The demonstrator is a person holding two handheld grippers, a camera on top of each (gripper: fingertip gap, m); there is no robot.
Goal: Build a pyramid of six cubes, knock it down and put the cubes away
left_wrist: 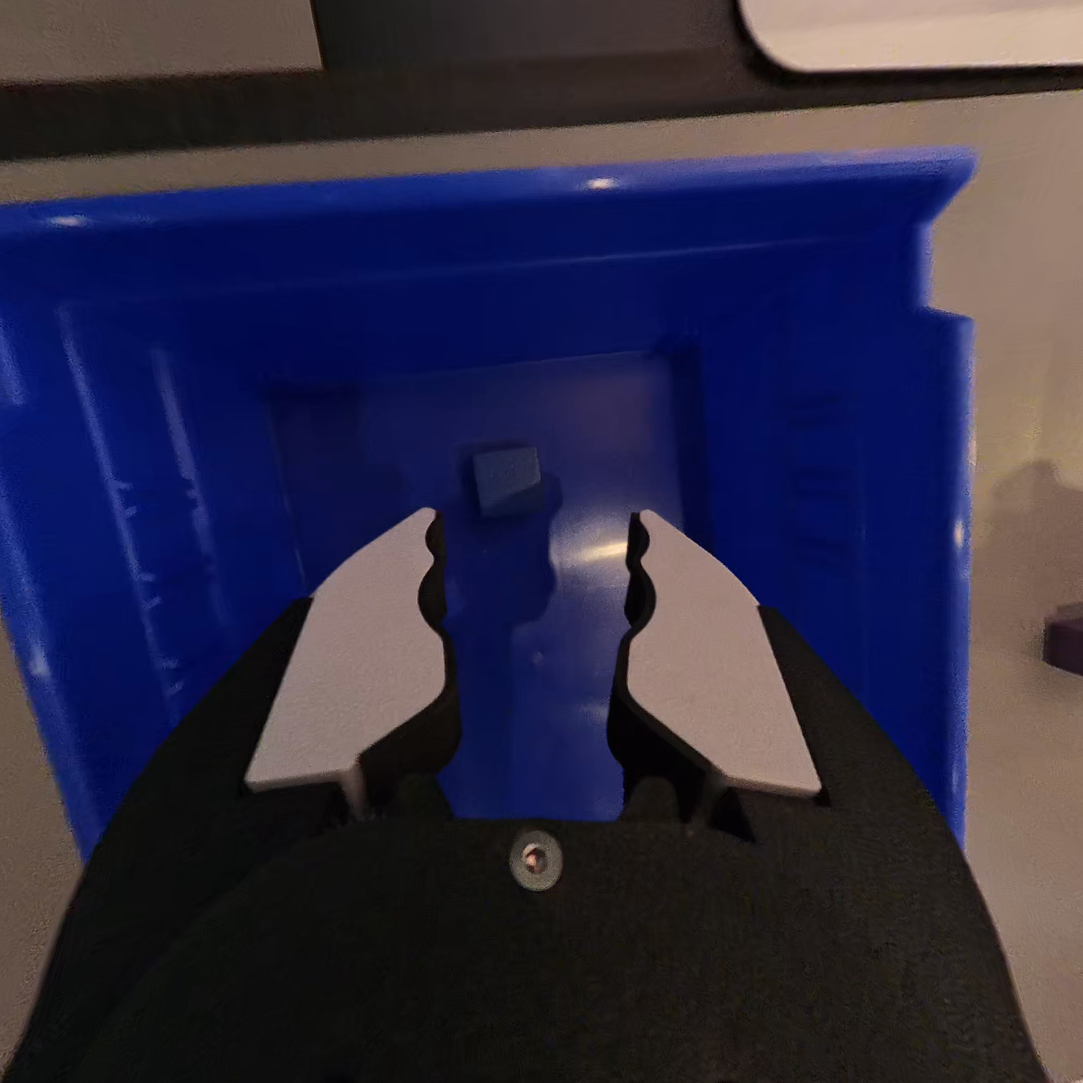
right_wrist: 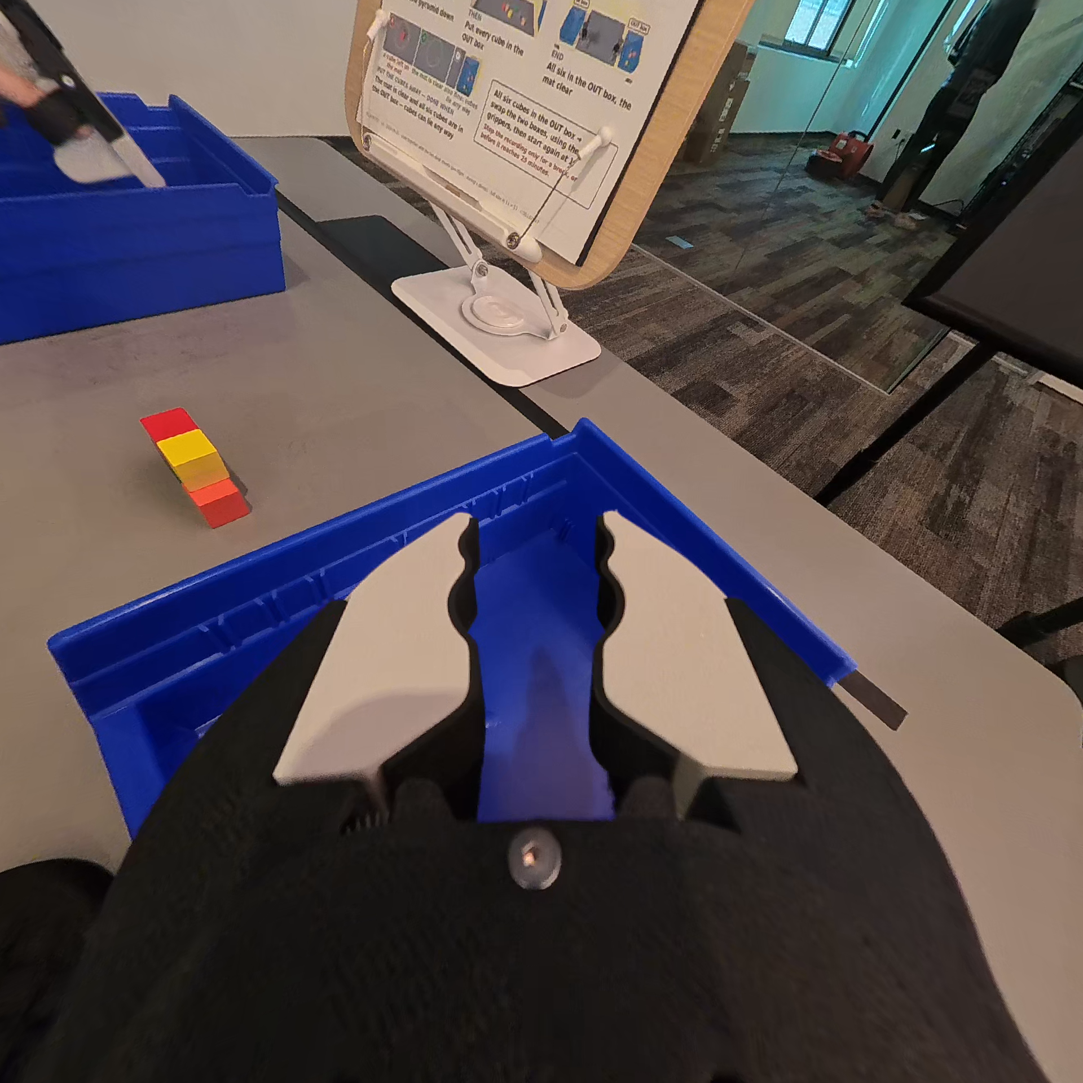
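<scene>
I am holding the left gripper (left_wrist: 536,516) over a blue bin (left_wrist: 586,246), its jaws standing apart with nothing between them. On the bin's floor, just beyond the fingertips, 1 blue cube (left_wrist: 507,480) is lying tilted, near the middle. At the right edge of the left wrist view a dark purple block (left_wrist: 1063,644) is showing on the grey table (left_wrist: 1031,410), outside the bin's right wall; only part of it is in frame.

I am keeping the right gripper (right_wrist: 536,518) over a second blue bin (right_wrist: 264,603), which is sitting near the table's right edge. Its jaws are also spread and gripping nothing; the strip of bin floor visible between them is showing no cube. To the left of this bin, out on the table (right_wrist: 322,381), 3 cubes are sitting in a touching row: a red cube (right_wrist: 169,423), a yellow cube (right_wrist: 190,451) and an orange-red cube (right_wrist: 220,501). Farther back at the left, the first bin is showing with the left gripper reaching into it. A white stand (right_wrist: 498,328) carrying an instruction sheet is standing at the table's far edge.
</scene>
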